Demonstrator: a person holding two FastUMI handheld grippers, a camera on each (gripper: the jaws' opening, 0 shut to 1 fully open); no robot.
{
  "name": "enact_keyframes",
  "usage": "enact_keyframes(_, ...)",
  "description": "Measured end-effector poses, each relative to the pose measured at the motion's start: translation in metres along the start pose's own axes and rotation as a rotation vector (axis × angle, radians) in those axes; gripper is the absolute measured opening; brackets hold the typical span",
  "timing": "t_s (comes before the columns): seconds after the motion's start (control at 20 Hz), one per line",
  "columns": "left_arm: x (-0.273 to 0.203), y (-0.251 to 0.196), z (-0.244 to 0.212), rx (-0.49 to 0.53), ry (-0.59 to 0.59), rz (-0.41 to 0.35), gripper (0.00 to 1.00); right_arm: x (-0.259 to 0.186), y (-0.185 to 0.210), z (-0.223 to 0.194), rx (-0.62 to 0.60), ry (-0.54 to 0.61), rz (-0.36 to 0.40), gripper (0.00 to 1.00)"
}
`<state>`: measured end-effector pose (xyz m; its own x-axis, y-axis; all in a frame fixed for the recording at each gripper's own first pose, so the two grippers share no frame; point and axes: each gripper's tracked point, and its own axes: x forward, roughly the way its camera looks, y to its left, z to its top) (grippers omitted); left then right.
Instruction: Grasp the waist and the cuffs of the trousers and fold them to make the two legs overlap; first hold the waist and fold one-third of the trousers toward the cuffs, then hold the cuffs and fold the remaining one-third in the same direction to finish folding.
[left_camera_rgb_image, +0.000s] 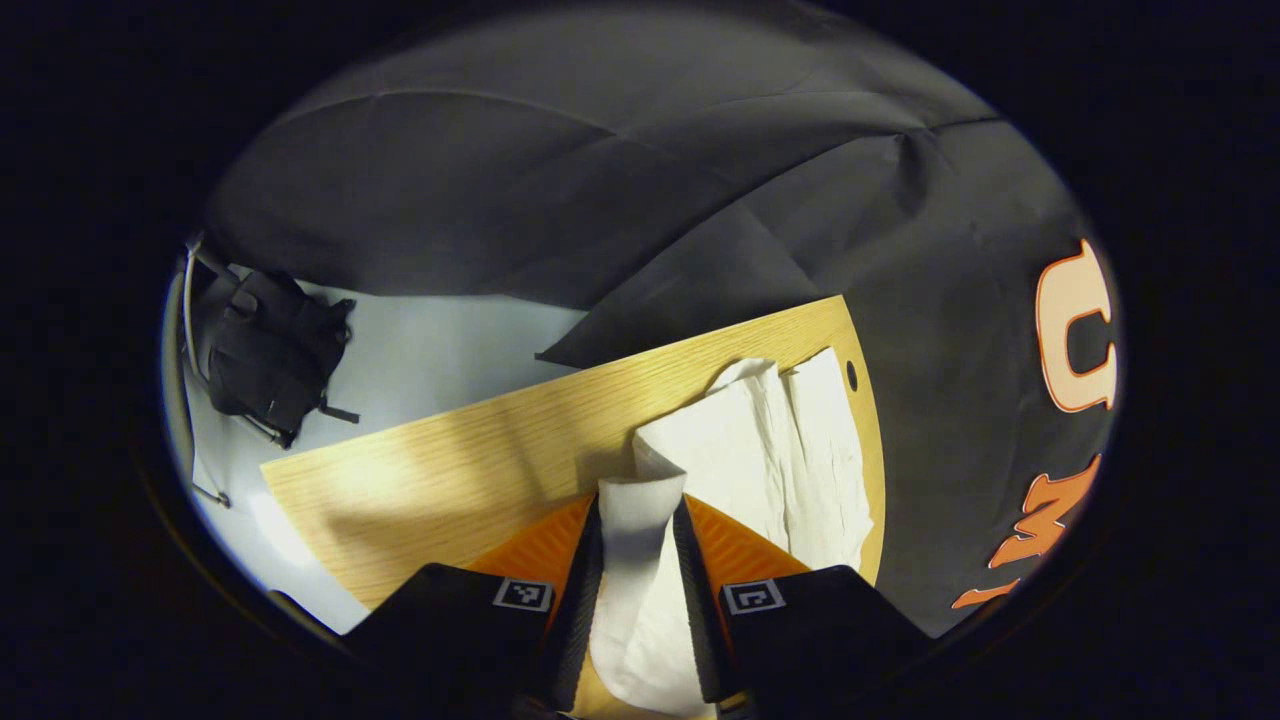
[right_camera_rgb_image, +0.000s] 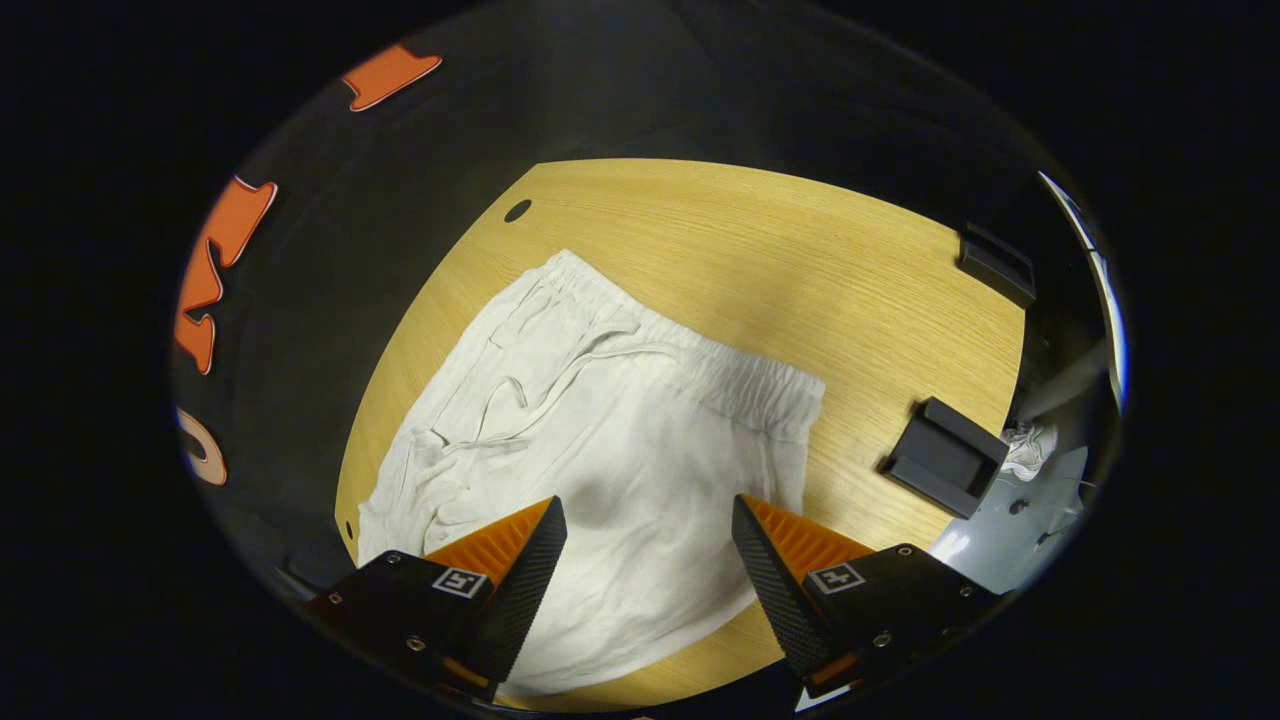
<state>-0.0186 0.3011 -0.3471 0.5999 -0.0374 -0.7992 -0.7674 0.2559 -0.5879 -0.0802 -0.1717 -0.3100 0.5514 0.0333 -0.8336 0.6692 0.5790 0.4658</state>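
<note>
The trousers lie on the table, spread across its near half. In the right gripper view the elastic waist faces away from the camera, gathered and ruffled, with a drawstring trailing across the front panel. The cloth is white, thin and wrinkled.

Gripper state:
- Left gripper: closed on a fold of the trousers. Both fingers press a bunched strip of cloth that rises between them. Which part of the garment this is cannot be told from this view.
- Right gripper: jaws spread wide, holding nothing, poised above the cloth near the table's front edge.

Two dark holders stand on the table to the right, apart from the trousers. In the left gripper view a dark bag lies on the floor beyond the table.

Handling judgement:
- The fabric looks light and limp. It probably sags from any single grip point and carries no shape of its own.
- It creases easily. A pinch gathers several layers, so check that the jaws hold the intended layers only.
- The elastic waist is the thickest, firmest part and offers the most secure hold; take it at a corner, near the side seam.
- The drawstring can snag on a finger. Keep the jaws clear of it.
- Lift low and drag little: thin cloth slides on the smooth table top.
</note>
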Motion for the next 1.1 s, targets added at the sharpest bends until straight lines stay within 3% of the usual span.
enact_keyframes(0.05, -0.001, 0.006, -0.002, 0.014, 0.005, 0.023, 0.47, 0.0, -0.008, 0.001, 0.008, -0.001, -0.013, 0.94)
enact_keyframes(0.1, -0.002, 0.009, -0.001, 0.02, -0.002, 0.039, 0.24, 0.001, -0.015, 0.002, 0.022, -0.001, -0.021, 1.0)
enact_keyframes(0.15, -0.004, 0.009, -0.001, 0.018, 0.003, 0.049, 0.14, 0.002, -0.022, 0.004, 0.036, -0.002, -0.026, 1.0)
enact_keyframes(0.3, -0.005, 0.01, -0.001, 0.056, -0.002, 0.087, 0.07, 0.004, -0.034, 0.007, 0.076, 0.0, -0.027, 1.0)
enact_keyframes(0.6, -0.014, -0.003, 0.005, 0.164, -0.031, 0.096, 0.06, 0.008, -0.064, 0.015, 0.112, -0.006, -0.082, 0.96)
enact_keyframes(0.85, -0.019, -0.005, 0.006, 0.171, -0.03, 0.099, 0.06, 0.027, -0.051, 0.021, 0.11, -0.004, -0.036, 0.88)
enact_keyframes(0.9, -0.02, -0.007, 0.007, 0.174, -0.033, 0.091, 0.07, 0.03, -0.049, 0.021, 0.103, 0.002, -0.041, 0.74)
enact_keyframes(0.95, -0.021, -0.009, 0.007, 0.177, -0.037, 0.084, 0.06, 0.033, -0.048, 0.024, 0.111, 0.004, -0.038, 0.78)
enact_keyframes(1.0, -0.022, -0.013, 0.009, 0.177, -0.04, 0.074, 0.07, 0.037, -0.051, 0.023, 0.126, 0.017, -0.041, 0.72)
enact_keyframes(1.1, -0.027, -0.026, 0.012, 0.178, -0.046, 0.053, 0.07, 0.04, -0.054, 0.026, 0.192, 0.025, -0.043, 0.38)
